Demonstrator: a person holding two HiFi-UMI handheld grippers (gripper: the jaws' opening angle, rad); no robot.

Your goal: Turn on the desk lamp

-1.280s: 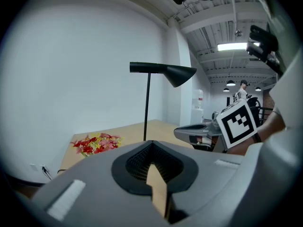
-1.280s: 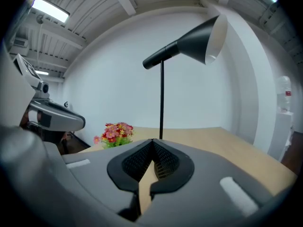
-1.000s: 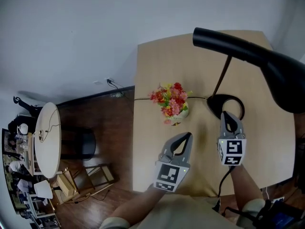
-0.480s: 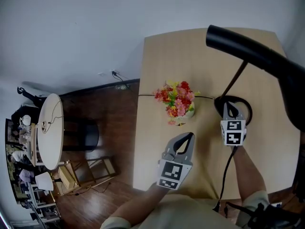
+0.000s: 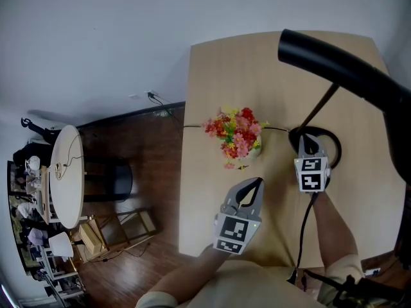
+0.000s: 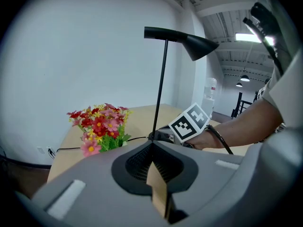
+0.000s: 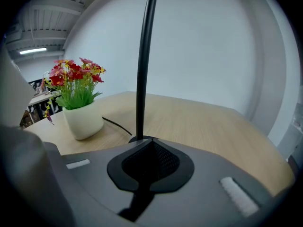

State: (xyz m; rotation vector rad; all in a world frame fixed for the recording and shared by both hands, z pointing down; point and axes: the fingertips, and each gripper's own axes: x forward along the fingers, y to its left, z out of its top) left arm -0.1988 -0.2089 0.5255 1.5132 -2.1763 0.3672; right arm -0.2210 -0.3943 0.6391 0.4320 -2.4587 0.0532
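Note:
The black desk lamp has its round base (image 5: 330, 146) on the wooden table (image 5: 212, 76), a thin stem (image 5: 319, 111) and a long shade (image 5: 340, 63) overhead. My right gripper (image 5: 307, 140) is shut, its tips down over the near left part of the base; whether they touch it is hidden. In the right gripper view the stem (image 7: 144, 60) rises just past the shut gripper (image 7: 151, 142). My left gripper (image 5: 257, 182) is shut on nothing, over bare table in front of the flowers. In the left gripper view the lamp (image 6: 163, 79) stands beyond the left gripper (image 6: 152, 144).
A white pot of red, pink and yellow flowers (image 5: 237, 133) stands left of the lamp base. The lamp cord (image 5: 192, 126) runs left off the table toward a wall socket (image 5: 151, 97). On the floor at left are a round white table (image 5: 67, 185) and a dark stool (image 5: 115, 185).
My right gripper has moved forward from the table's near side onto the lamp base. The left gripper has stayed about where it was.

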